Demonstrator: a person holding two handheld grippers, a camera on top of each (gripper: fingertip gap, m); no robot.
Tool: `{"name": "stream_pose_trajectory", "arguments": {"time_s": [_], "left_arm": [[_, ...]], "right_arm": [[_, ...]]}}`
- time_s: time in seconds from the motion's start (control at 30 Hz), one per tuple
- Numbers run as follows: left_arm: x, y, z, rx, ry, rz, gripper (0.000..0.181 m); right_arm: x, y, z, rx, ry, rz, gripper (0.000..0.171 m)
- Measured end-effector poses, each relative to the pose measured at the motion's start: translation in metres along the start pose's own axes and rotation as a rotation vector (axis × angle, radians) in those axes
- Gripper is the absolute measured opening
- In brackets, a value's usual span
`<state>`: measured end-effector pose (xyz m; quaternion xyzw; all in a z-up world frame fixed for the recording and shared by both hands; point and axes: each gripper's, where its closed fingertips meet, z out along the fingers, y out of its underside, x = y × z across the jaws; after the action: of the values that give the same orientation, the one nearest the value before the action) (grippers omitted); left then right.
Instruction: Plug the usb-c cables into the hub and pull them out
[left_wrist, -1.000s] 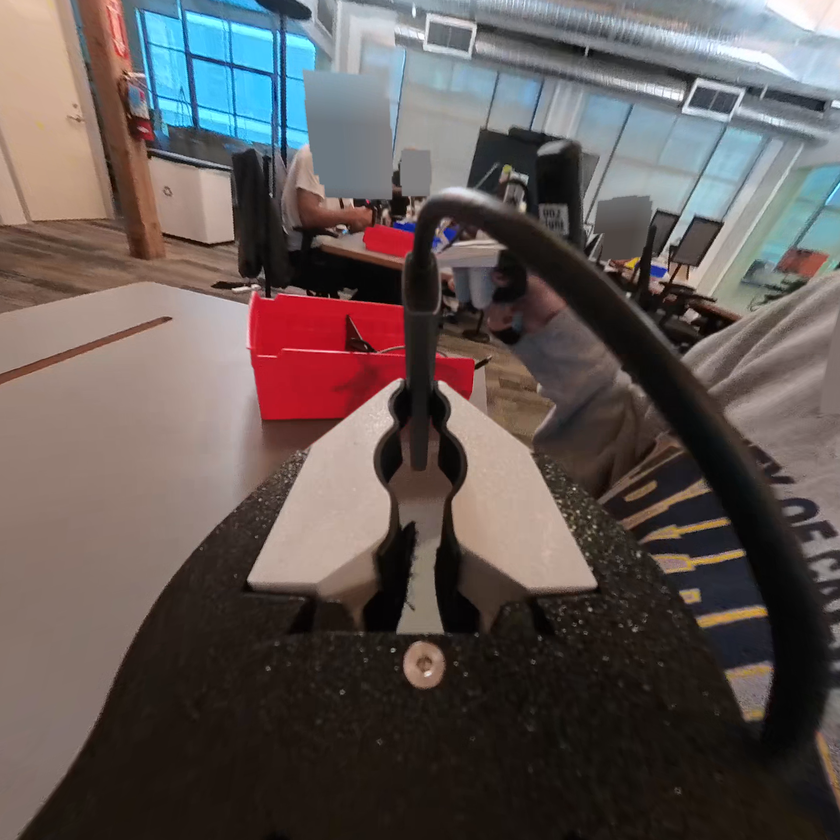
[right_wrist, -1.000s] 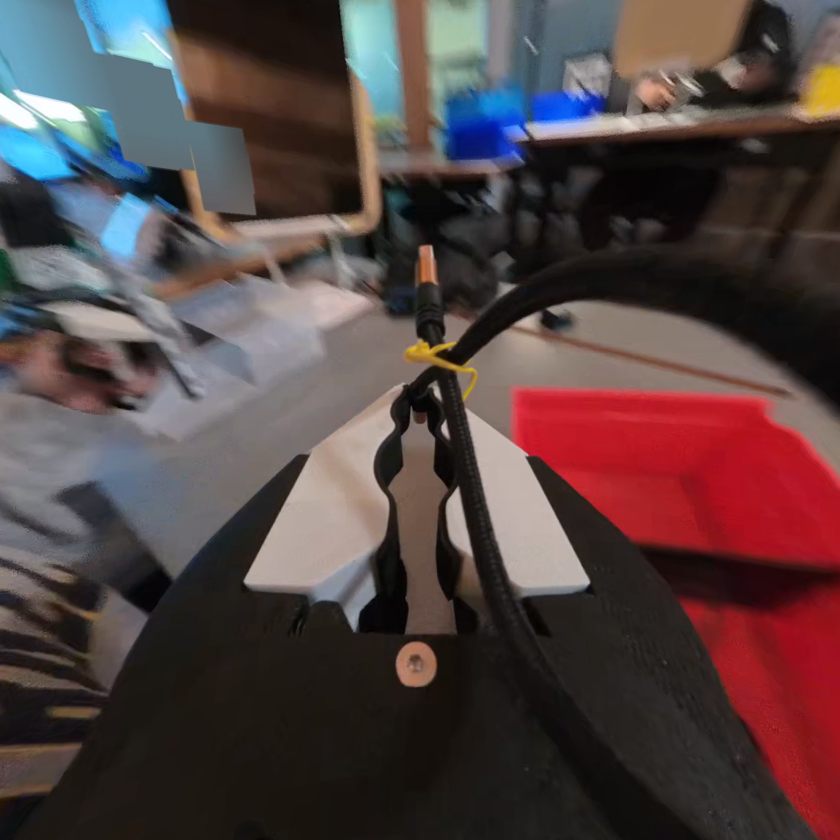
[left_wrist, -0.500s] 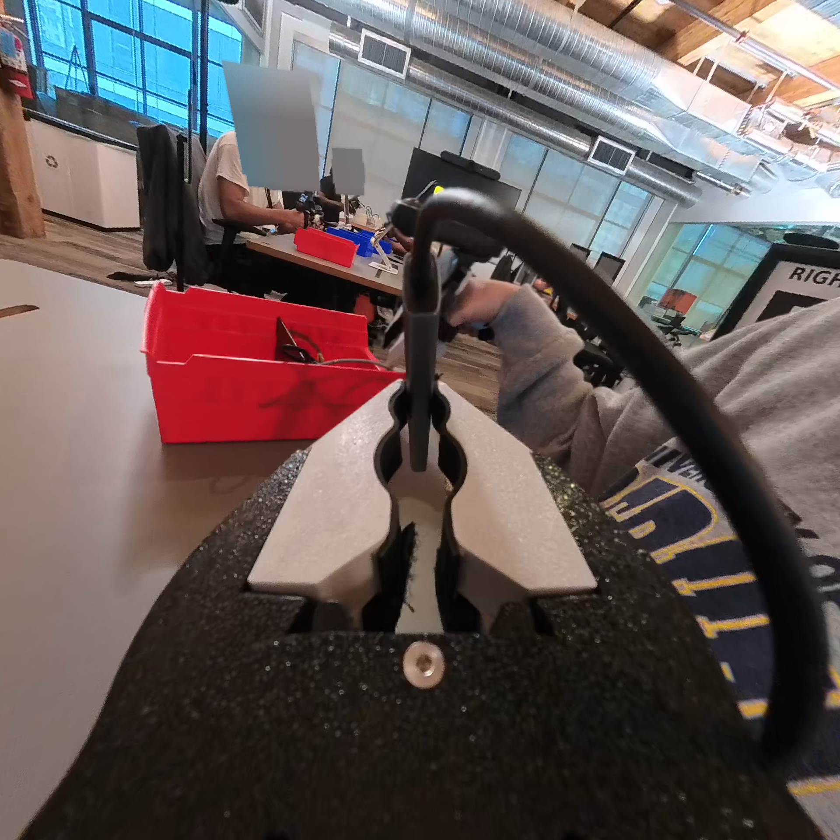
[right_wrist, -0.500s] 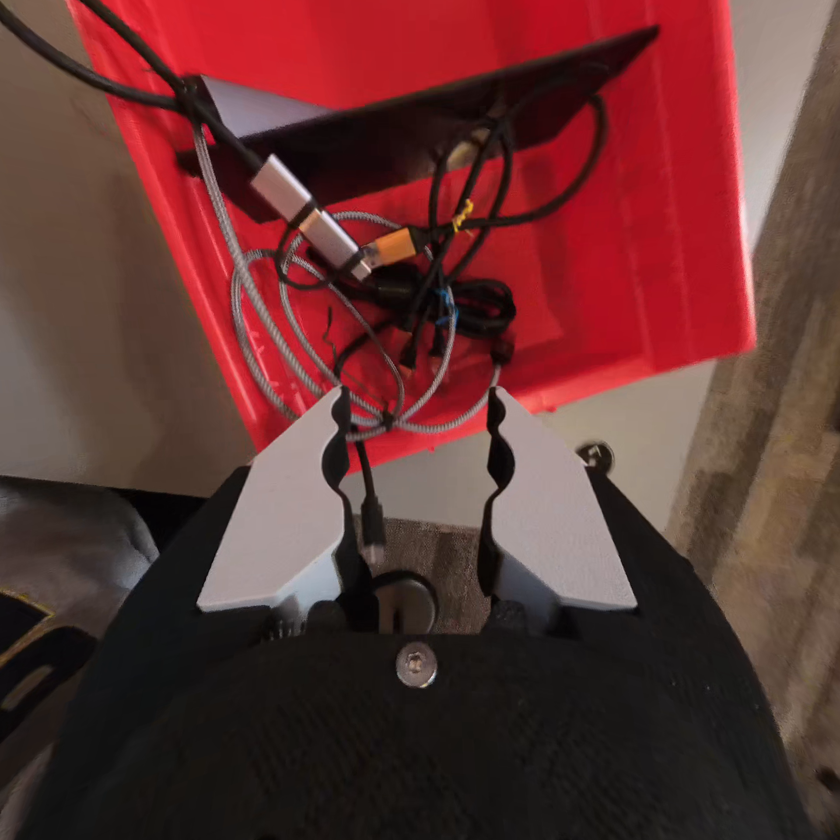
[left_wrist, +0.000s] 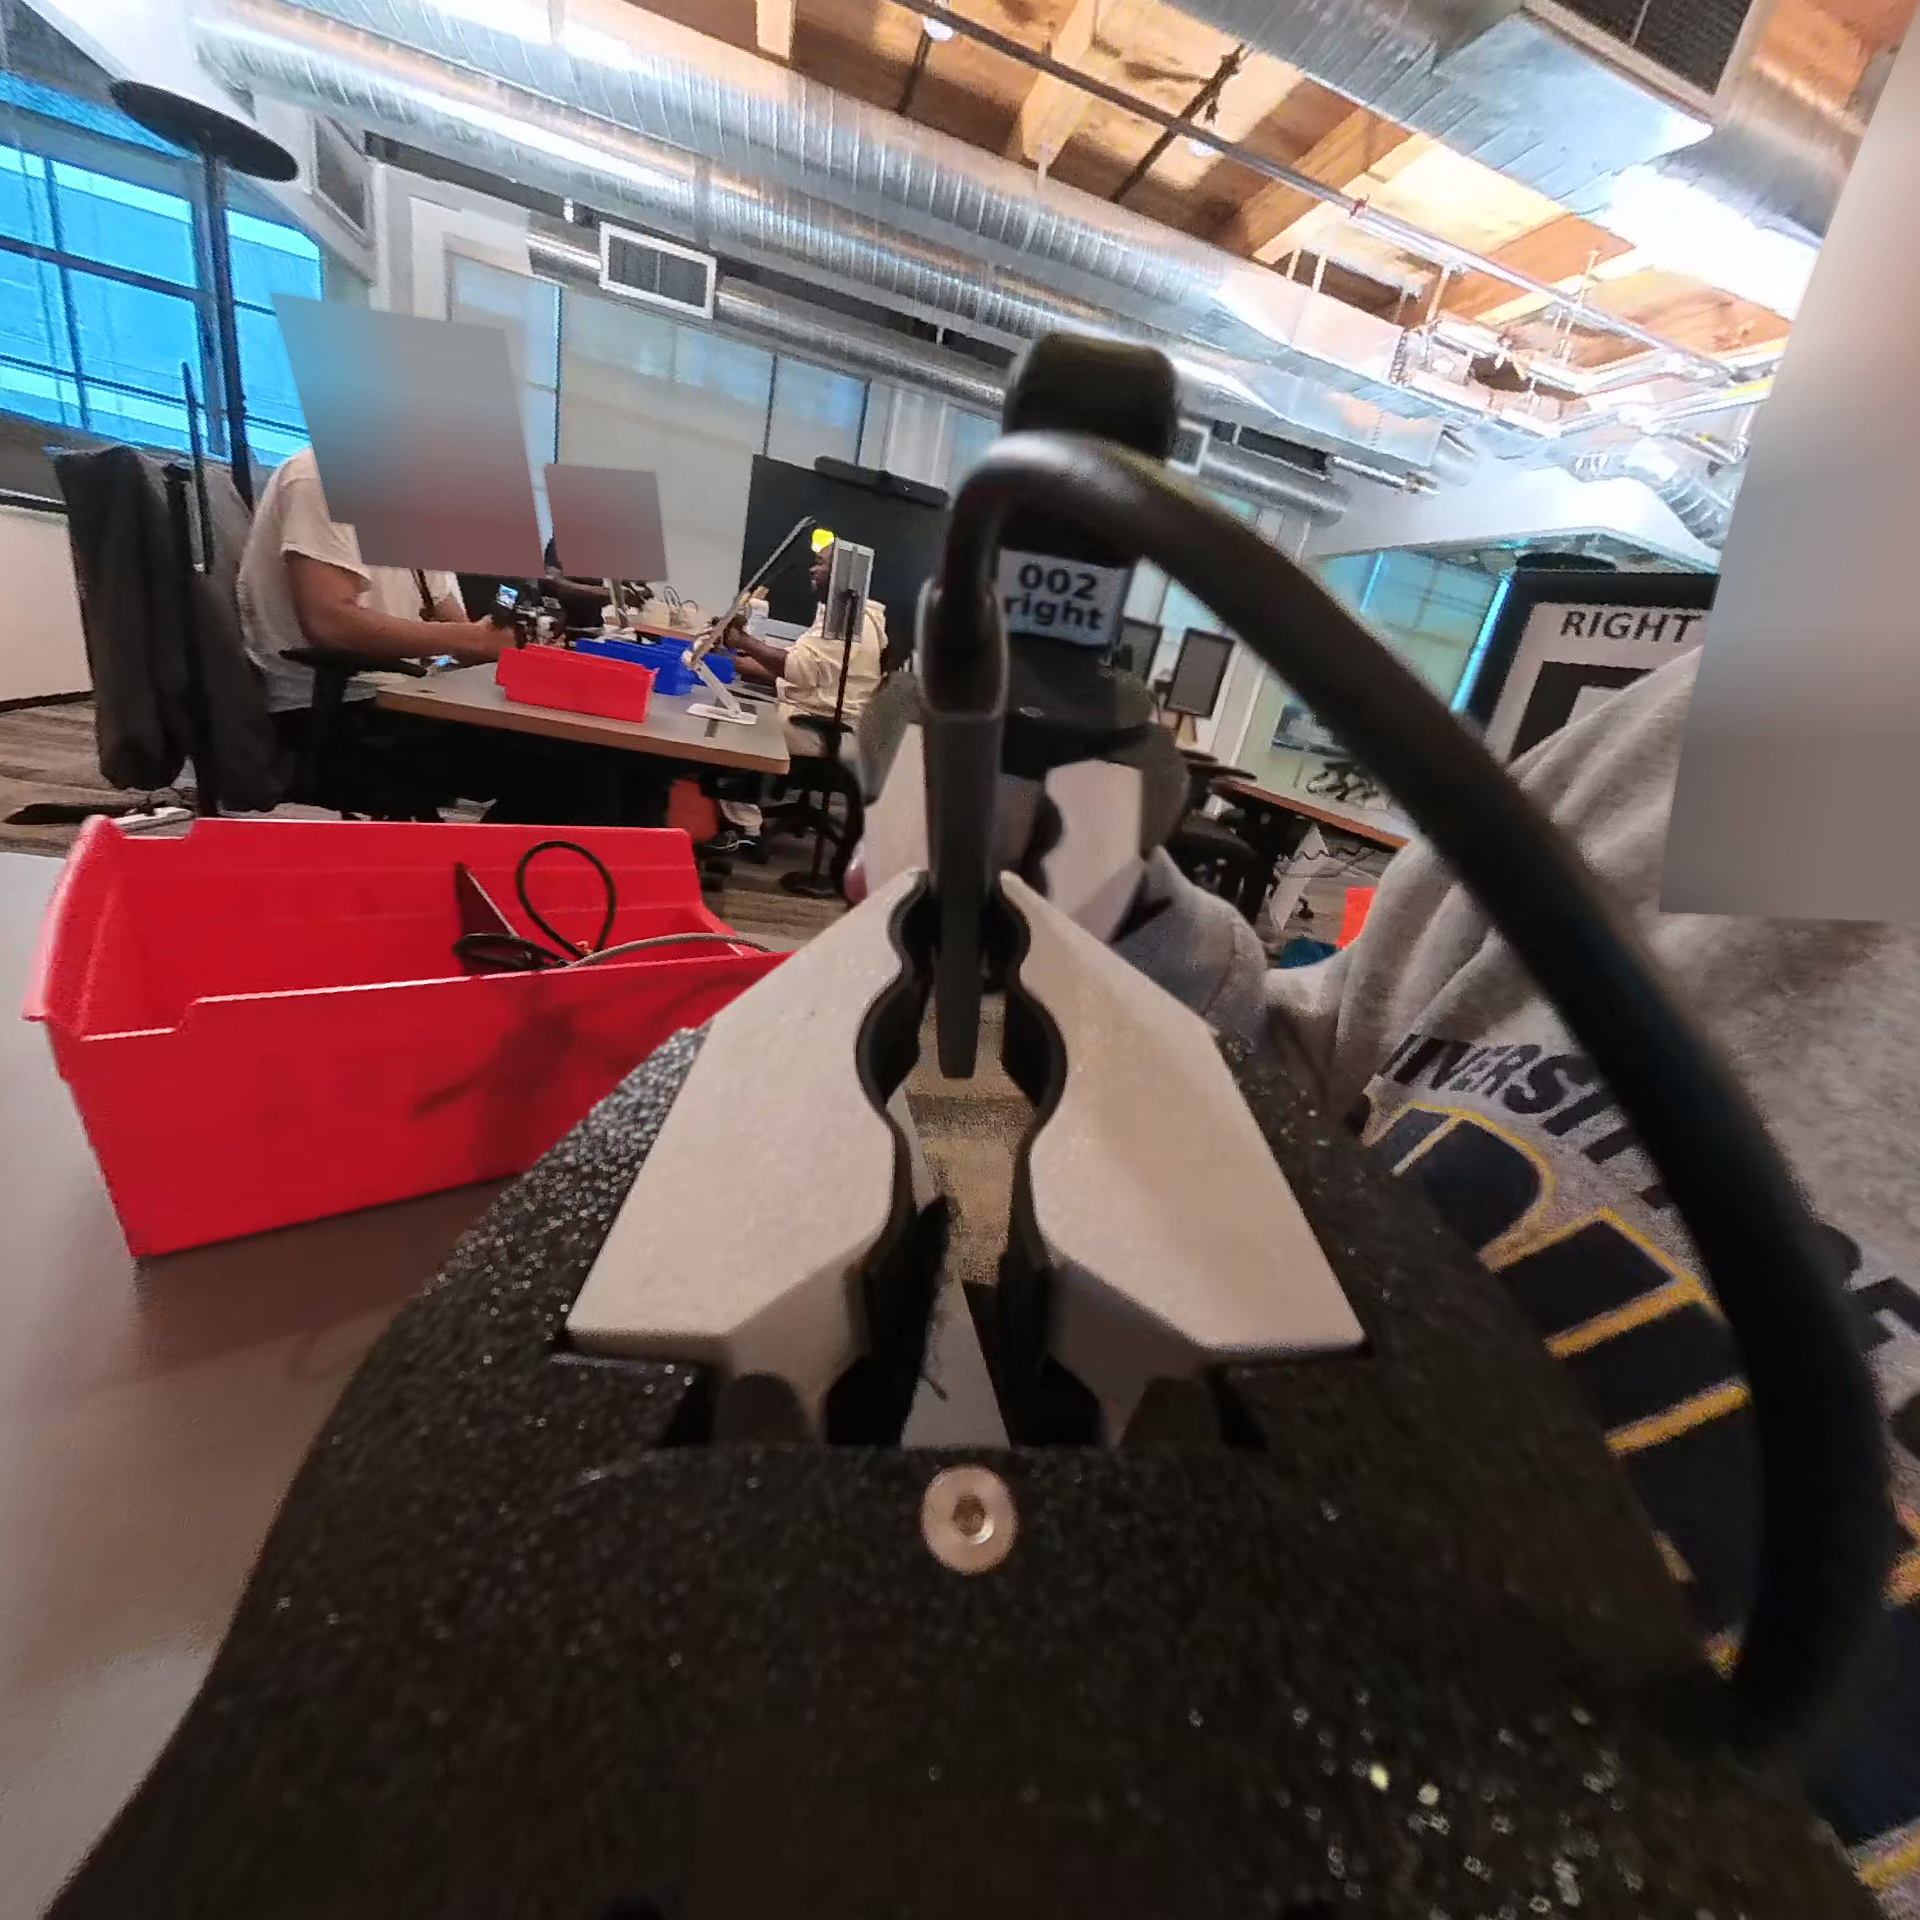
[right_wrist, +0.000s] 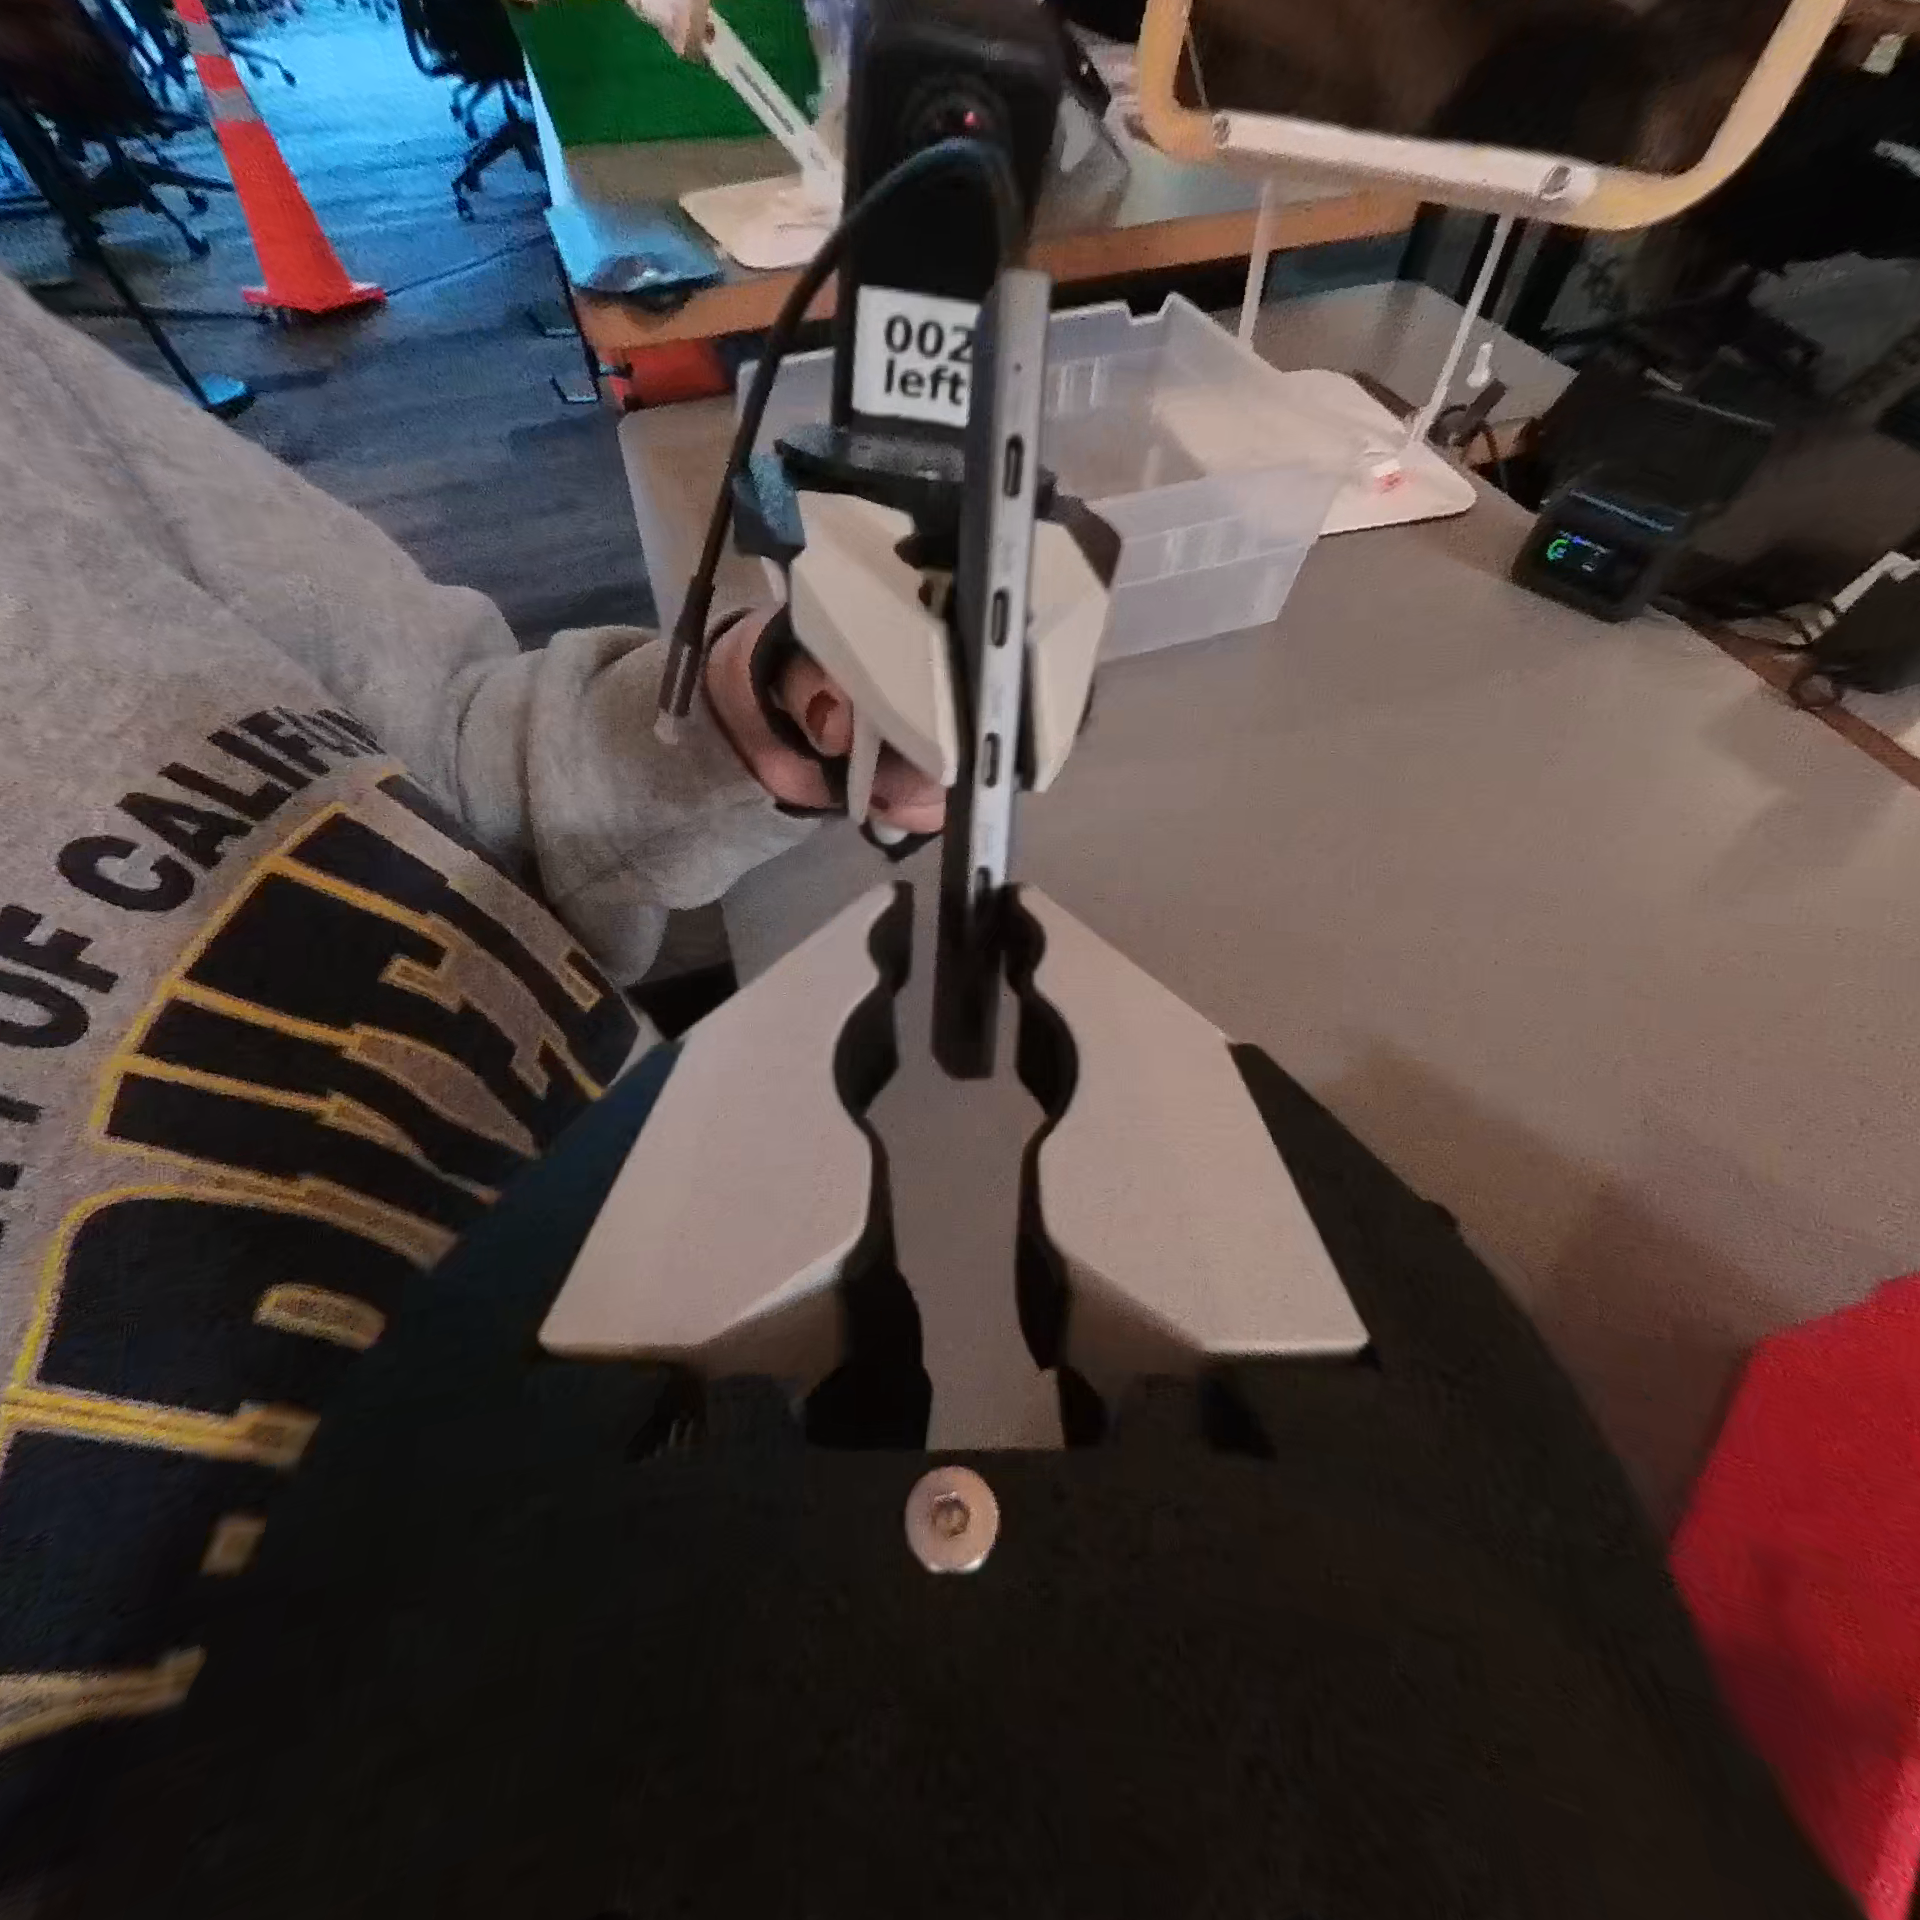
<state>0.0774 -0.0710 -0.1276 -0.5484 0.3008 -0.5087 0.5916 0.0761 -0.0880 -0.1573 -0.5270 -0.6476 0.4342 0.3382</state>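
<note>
My left gripper (left_wrist: 961, 904) is shut on the slim dark grey hub (left_wrist: 961, 810), which stands upright out of its fingertips. The hub's black cable (left_wrist: 1455, 831) arcs from its top over to the right. The right wrist view shows the hub (right_wrist: 1013, 416) edge-on with its row of ports, pinched in the left gripper (right_wrist: 982, 769). My right gripper (right_wrist: 961, 904) is open, with its jaws narrow around the hub's free end. The right pad is against the hub and a gap shows at the left pad. The right gripper also shows behind the hub in the left wrist view (left_wrist: 992, 831).
A red bin (left_wrist: 312, 1039) with loose cables (left_wrist: 561, 914) stands on the grey table (right_wrist: 1455, 935), left of the grippers; its corner shows in the right wrist view (right_wrist: 1818, 1558). A clear plastic bin (right_wrist: 1195, 468) stands at the table's far side. The person's grey sleeve is close. Only a small space, under 4 cm, lies between the two pairs of fingers.
My right gripper held an orange-tipped cable, opened wide above the red bin and let it go. It then swung over to the hub and its jaws narrowed around the hub's end. My left gripper kept its hold.
</note>
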Motion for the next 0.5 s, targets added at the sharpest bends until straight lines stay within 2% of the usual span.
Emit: {"name": "stream_pose_trajectory", "arguments": {"time_s": [0.03,0.17,0.2,0.3,0.37,0.43,0.5], "left_arm": [[0.001,0.001,0.001,-0.001,0.007,0.005,0.008],[-0.007,-0.001,-0.006,0.026,-0.066,0.090,0.008],[-0.015,0.001,-0.011,0.020,-0.111,0.112,0.009],[-0.052,0.007,-0.036,0.023,-0.321,0.170,0.028],[-0.075,0.010,-0.058,0.056,-0.470,0.215,0.027],[-0.095,0.014,-0.080,0.102,-0.592,0.224,0.026],[-0.110,0.022,-0.096,0.126,-0.671,0.199,0.025]], "right_arm": [[0.001,-0.001,0.000,0.018,-0.002,-0.011,0.010],[0.011,-0.009,-0.014,0.105,0.034,-0.034,0.008],[0.017,-0.012,-0.022,0.126,0.073,-0.042,0.008],[0.046,-0.017,-0.060,0.140,0.257,-0.070,0.008],[0.084,-0.008,-0.098,0.048,0.510,-0.078,0.008],[0.122,0.010,-0.137,-0.126,0.762,-0.099,0.008],[0.151,0.030,-0.169,-0.345,0.927,-0.133,0.008]]}}
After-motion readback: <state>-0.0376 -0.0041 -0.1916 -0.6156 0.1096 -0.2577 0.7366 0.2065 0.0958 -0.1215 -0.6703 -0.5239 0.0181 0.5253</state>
